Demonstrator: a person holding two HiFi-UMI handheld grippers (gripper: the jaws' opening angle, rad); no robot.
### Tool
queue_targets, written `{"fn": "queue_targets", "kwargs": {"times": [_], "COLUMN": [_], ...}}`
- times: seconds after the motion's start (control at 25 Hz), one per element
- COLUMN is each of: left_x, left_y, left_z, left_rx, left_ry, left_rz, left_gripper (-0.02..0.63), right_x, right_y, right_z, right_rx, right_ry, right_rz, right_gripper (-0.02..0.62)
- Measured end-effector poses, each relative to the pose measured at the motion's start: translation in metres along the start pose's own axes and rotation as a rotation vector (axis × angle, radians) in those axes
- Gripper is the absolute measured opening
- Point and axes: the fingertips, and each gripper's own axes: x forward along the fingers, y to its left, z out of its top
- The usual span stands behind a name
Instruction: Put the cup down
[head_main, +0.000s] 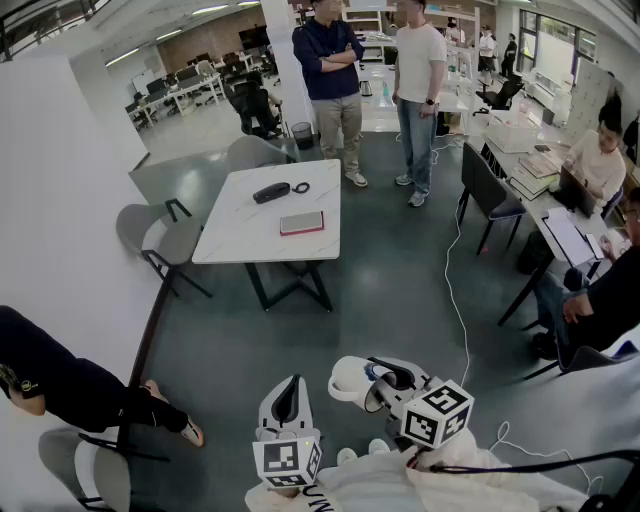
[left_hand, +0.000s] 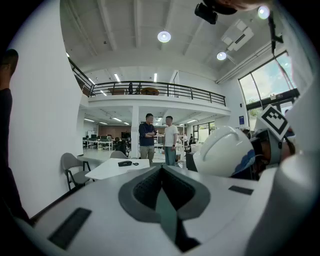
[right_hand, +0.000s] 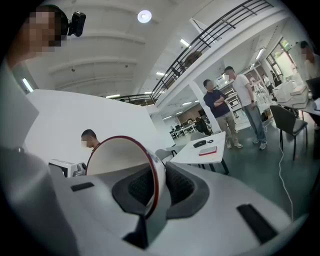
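the cup (right_hand: 122, 160) is not down yet; the right gripper (right_hand: 155, 186) has its jaws drawn in narrow on the cup's thin wall, one pad inside the red-edged rim and one outside, so the cup lies tipped on its side with its mouth turned away from the white table (head_main: 270, 215); in the head view it hangs in the air over the dark floor, well short of the table's near edge, touching no surface; the left gripper (left_hand: 161, 172) is beside it on the same near side of the table, its jaws brought together with nothing between them, taking no part in the hold; on the table lie a black object (head_main: 270, 192) toward the far end and a flat reddish book (head_main: 301, 222) nearer the middle, with bare top along the near edge; two people (head_main: 335, 80) stand beyond the table's far end; as i judge it, nothing of the task is finished: the cup must be brought to the table, turned upright, lowered until its base rests, and only then released.
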Motion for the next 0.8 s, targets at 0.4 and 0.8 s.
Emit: {"fn": "queue_targets", "kwargs": {"times": [0.4,0.8], "left_x": [0.005,0.02], "left_y": [-0.004,-0.018], "left_z": [-0.005,-0.011], "left_rx": [-0.009,-0.016], "left_ry": [0.015,0.013], "left_rz": [0.003,0.028], "left_gripper": [0.011,0.011], "right_x": [-0.001,-0.005], "right_y": [-0.004,-0.026], "right_z": [0.005,0.008], "right_rx": [-0.004,-0.008], "right_ry": [-0.004,-0.002], "right_rz": [0.006,0.03], "right_gripper": [0.044,0.044]}}
